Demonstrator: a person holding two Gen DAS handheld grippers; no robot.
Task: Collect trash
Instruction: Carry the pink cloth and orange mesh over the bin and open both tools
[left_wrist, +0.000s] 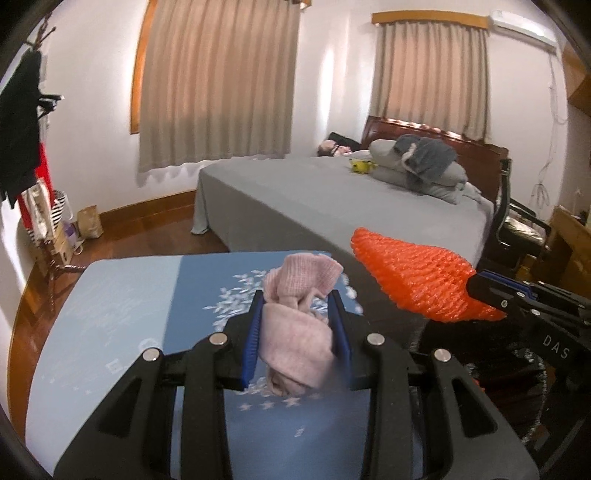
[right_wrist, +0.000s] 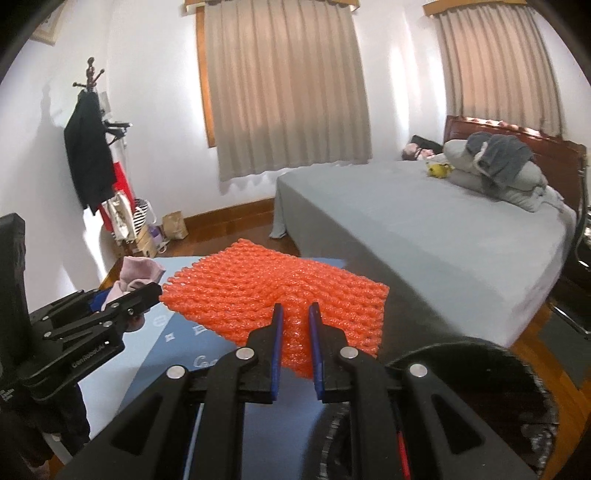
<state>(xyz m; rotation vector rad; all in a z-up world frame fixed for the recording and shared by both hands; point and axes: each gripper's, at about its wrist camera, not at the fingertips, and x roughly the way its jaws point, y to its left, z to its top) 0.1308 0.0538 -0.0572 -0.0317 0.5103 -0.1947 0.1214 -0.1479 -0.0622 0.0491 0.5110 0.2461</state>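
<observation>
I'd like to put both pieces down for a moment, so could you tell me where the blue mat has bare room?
The blue mat is bare on its pale left half, toward the floor edge. Near the black bin rim it is crowded: the pink cloth and orange foam net hang there.

"DAS" in pale letters reads on the black body of the right tool (left_wrist: 476, 286), seen at the right of the left wrist view. Left tool (right_wrist: 147, 293) body carries a small pale word, too blurred to read. Blue counter (right_wrist: 229, 343) mat has white lettering starting "Co", rest hidden.
</observation>
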